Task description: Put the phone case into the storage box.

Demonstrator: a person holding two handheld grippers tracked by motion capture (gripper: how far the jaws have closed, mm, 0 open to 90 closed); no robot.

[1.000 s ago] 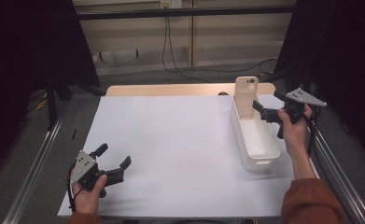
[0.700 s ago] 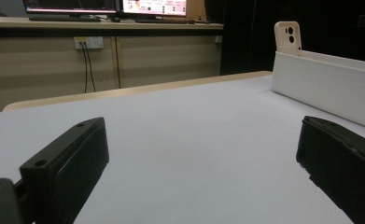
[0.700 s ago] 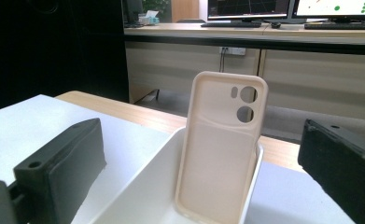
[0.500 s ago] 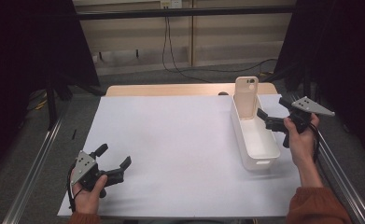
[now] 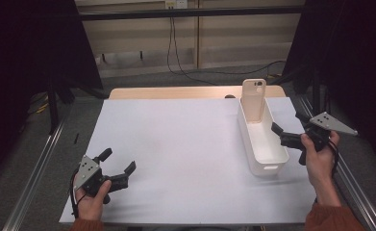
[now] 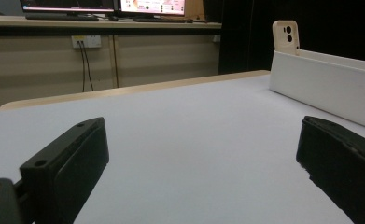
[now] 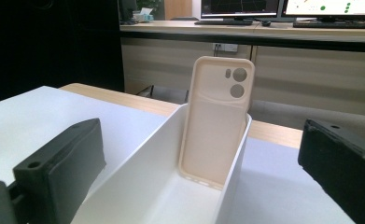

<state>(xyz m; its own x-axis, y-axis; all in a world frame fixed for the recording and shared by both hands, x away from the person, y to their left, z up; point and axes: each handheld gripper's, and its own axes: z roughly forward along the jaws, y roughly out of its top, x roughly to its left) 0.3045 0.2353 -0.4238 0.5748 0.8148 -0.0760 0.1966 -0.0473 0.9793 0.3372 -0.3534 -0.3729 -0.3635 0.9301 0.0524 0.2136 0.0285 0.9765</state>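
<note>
The beige phone case (image 7: 216,122), camera holes near its top, stands upright against the far end wall inside the long white bin (image 5: 255,155), while my right gripper (image 5: 287,129) hovers beside it, jaws spread and empty.

The left hand (image 5: 92,195) comes in from the bottom and holds the left gripper (image 5: 117,166) low. Its two black jaws are spread wide apart, with nothing between them. They point up and to the right. The right hand (image 5: 319,156) holds the right gripper (image 5: 285,130) up higher, with the arm reaching in from the bottom right corner. Its jaws are wide apart too, with nothing pinched between them. They point to the left. The two hands are well apart from each other.
</note>
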